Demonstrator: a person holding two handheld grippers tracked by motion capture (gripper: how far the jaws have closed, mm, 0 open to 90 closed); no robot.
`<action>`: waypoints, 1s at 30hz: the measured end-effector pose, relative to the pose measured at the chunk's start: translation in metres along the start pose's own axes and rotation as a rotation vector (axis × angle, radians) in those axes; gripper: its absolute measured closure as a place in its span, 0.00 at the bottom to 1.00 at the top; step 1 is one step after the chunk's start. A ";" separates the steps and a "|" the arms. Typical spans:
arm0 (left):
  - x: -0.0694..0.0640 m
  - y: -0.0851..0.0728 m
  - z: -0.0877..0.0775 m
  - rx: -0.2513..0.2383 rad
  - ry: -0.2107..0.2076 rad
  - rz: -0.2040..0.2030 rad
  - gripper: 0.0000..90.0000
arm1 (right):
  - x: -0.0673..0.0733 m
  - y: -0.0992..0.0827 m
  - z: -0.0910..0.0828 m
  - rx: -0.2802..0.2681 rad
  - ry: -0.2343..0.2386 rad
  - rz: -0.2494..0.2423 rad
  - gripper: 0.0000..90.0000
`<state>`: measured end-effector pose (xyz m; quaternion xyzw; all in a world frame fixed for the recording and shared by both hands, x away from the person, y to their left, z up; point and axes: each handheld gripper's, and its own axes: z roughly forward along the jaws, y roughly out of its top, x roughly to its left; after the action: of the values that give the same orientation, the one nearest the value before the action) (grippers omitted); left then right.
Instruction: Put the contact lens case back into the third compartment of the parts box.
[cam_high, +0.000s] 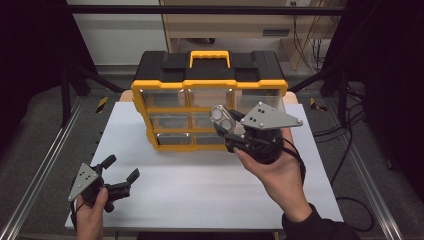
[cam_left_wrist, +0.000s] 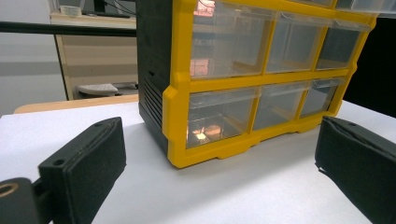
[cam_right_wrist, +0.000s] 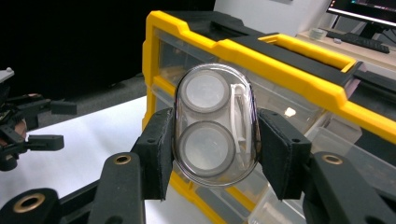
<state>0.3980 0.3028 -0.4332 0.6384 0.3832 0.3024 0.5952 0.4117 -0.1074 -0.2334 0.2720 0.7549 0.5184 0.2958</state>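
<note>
A yellow and black organizer box (cam_high: 210, 85) with clear drawers stands upright at the back of the white table (cam_high: 200, 190). My right gripper (cam_high: 223, 121) hovers in front of its right-hand drawers, shut on a clear oval case (cam_high: 222, 115) that has two round discs inside. In the right gripper view the pads (cam_right_wrist: 156, 149) press both sides of the case (cam_right_wrist: 212, 126), with the organizer (cam_right_wrist: 280, 56) just behind. My left gripper (cam_high: 121, 168) rests low near the table's front left corner, open and holding nothing. From the left gripper view, its jaws point at the organizer's (cam_left_wrist: 180, 93) lower left corner.
Metal rails (cam_high: 40, 170) run along both sides of the table. Black frame poles (cam_high: 65, 85) stand at the back corners, and cables (cam_high: 350, 130) lie on the floor to the right. A desk with a keyboard (cam_right_wrist: 359, 42) sits behind the organizer.
</note>
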 end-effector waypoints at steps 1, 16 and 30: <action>0.000 0.000 0.000 0.000 0.000 0.000 0.02 | -0.001 0.001 -0.001 -0.004 -0.002 0.000 0.55; 0.000 0.000 0.001 0.003 -0.002 -0.001 0.02 | -0.013 0.012 -0.010 -0.043 -0.044 0.012 0.55; 0.000 0.000 0.001 0.004 -0.001 -0.001 0.02 | -0.033 0.015 -0.020 -0.071 -0.091 0.048 0.55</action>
<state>0.3983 0.3024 -0.4337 0.6393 0.3838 0.3010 0.5945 0.4212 -0.1393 -0.2084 0.3025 0.7151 0.5389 0.3267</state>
